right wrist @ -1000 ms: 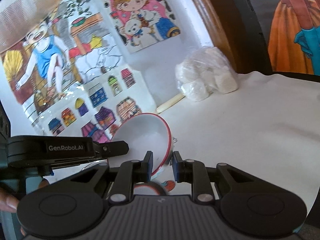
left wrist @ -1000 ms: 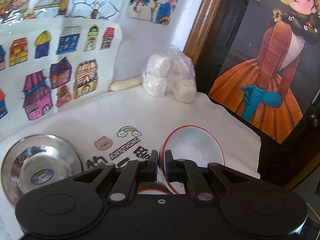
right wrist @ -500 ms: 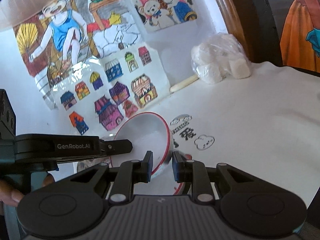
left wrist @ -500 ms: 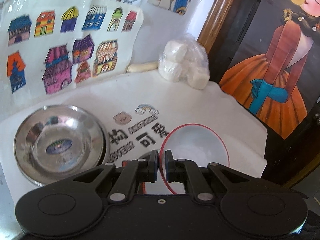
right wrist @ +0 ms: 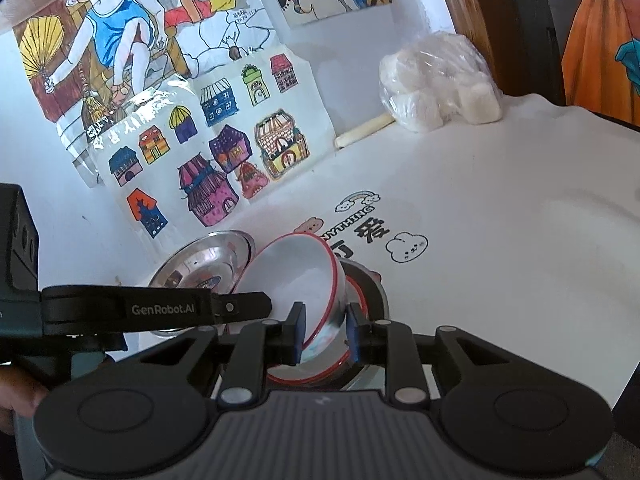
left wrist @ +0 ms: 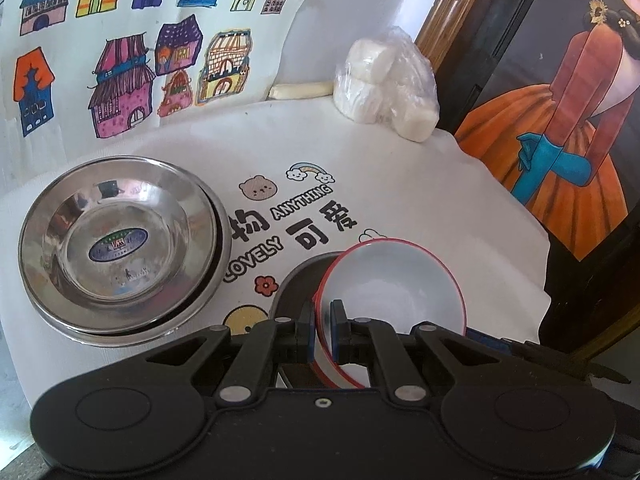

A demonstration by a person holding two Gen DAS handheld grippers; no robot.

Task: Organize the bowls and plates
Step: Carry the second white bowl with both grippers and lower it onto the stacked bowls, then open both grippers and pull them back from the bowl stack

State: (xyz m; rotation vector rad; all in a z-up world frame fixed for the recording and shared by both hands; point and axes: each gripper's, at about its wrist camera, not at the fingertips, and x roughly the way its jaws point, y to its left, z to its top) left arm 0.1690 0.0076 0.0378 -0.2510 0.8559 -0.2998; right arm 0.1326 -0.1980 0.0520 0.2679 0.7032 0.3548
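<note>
A white bowl with a red rim [left wrist: 394,284] is held between both grippers, tilted. My left gripper [left wrist: 322,330] is shut on its near rim. My right gripper [right wrist: 325,334] is shut on the same bowl [right wrist: 296,276] from the other side, its fingers astride the wall. Under the bowl I see another red-rimmed dish [right wrist: 304,378] on a dark round plate [right wrist: 378,294]. Stacked steel plates [left wrist: 120,240] lie on the white cloth to the left; they also show in the right wrist view [right wrist: 200,268].
A bag of white blocks [left wrist: 386,84] and a cream stick [left wrist: 300,90] lie at the back by the wall. Drawings of houses [left wrist: 132,60] lean on the wall. A dark door with an orange-dress poster [left wrist: 560,140] stands right; the table edge [left wrist: 546,264] drops there.
Both grippers have lowered and tipped down toward the table with the bowl. The steel plates and the cloth's print have come into fuller view.
</note>
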